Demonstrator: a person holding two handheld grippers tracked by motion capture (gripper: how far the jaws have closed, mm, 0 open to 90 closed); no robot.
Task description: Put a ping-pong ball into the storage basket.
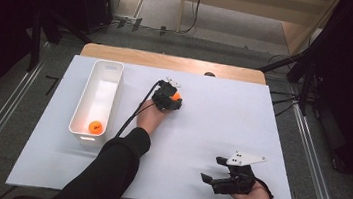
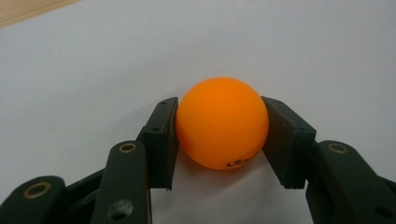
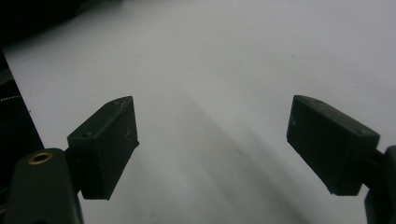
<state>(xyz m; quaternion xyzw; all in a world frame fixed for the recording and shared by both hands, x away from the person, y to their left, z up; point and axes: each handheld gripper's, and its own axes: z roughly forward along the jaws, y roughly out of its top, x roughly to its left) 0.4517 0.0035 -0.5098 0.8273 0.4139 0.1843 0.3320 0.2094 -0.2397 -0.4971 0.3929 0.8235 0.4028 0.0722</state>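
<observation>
An orange ball (image 2: 220, 122) sits on the white table sheet, and both pads of my left gripper (image 2: 219, 140) press on its sides. From above, that ball (image 1: 177, 97) peeks out at the tip of the left gripper (image 1: 173, 99) near the table's middle. A second orange ball (image 1: 94, 127) lies at the near end of the white bin (image 1: 85, 100). My right gripper (image 1: 210, 170) rests low at the front right, held in a hand; its jaws (image 3: 212, 140) stand wide apart with only bare sheet between them.
The white sheet (image 1: 222, 120) covers a wooden table (image 1: 169, 61) whose far edge shows. The long white bin stands at the left, lengthwise away from me. A black cable (image 1: 135, 110) trails from the left gripper along the forearm.
</observation>
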